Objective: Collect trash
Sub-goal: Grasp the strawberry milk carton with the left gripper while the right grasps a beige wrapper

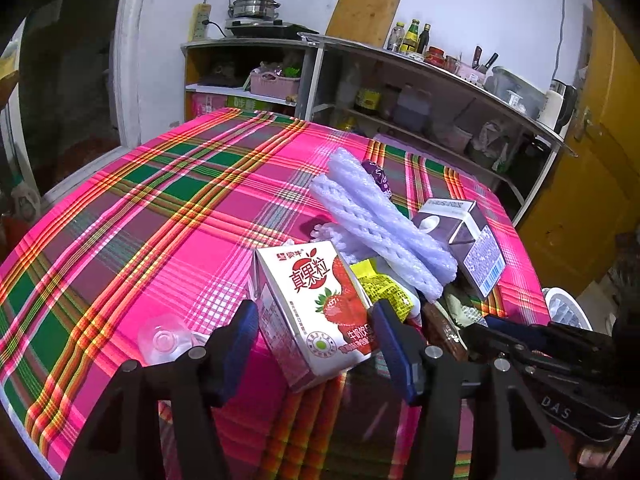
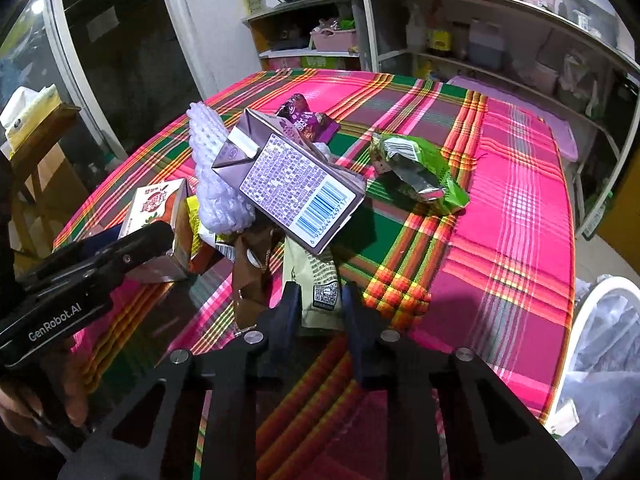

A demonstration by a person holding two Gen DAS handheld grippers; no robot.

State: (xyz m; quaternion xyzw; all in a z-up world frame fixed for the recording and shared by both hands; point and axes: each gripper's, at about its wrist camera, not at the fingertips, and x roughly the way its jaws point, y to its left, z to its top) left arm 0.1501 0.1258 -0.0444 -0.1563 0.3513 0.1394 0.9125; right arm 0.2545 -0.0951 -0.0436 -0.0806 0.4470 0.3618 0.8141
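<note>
A strawberry milk carton (image 1: 316, 308) stands between the fingers of my left gripper (image 1: 316, 328), which closes on its sides near the table's front edge; it also shows in the right wrist view (image 2: 158, 208). My right gripper (image 2: 318, 300) is shut on a beige wrapper with a QR code (image 2: 320, 280). Behind lie white foam nets (image 1: 376, 224), a purple carton (image 2: 288, 176), a yellow wrapper (image 1: 384, 288), a brown wrapper (image 2: 252, 264), a purple snack packet (image 2: 304, 120) and a green foil bag (image 2: 420, 172).
The table has a pink plaid cloth (image 1: 160, 208). A clear plastic lid (image 1: 164, 340) lies left of my left gripper. A white bin with a plastic liner (image 2: 604, 360) stands off the table's right edge. Kitchen shelves (image 1: 400, 92) run behind.
</note>
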